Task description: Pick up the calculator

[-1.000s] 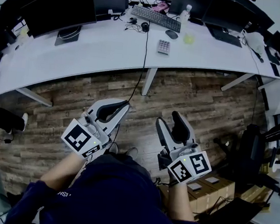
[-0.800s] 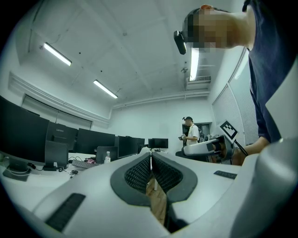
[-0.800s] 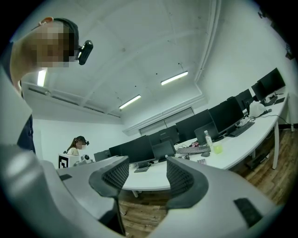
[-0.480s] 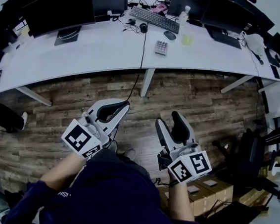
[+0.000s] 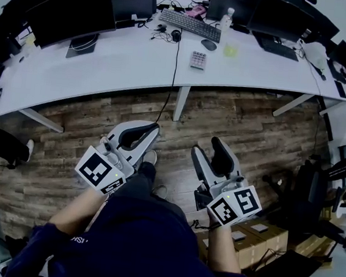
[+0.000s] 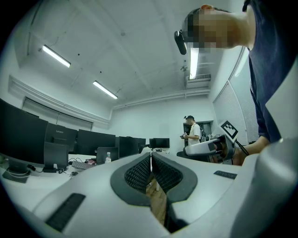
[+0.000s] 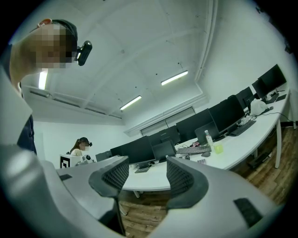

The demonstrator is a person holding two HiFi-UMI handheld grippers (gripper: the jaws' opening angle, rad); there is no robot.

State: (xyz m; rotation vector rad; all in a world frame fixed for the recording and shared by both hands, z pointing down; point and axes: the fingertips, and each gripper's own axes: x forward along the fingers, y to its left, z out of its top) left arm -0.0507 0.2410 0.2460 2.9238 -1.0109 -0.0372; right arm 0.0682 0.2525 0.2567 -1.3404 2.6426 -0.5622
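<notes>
The calculator, small and grey with rows of keys, lies on the long white desk far ahead of me, near its front edge. In the right gripper view it is a tiny patch on the desk top. Both grippers are held low over the wooden floor, well short of the desk. My left gripper is shut, its ribbed pads meeting with nothing between them. My right gripper is open, and a clear gap shows between its jaws.
On the desk are a keyboard, a mouse, a bottle, a green cup and several monitors. A cable hangs off the desk edge. Cardboard boxes and a chair stand at my right. Another person stands in the room.
The person's shoe has stepped forward into view between the grippers. The desk has shifted slightly in the head view. Both grippers keep their pose.
</notes>
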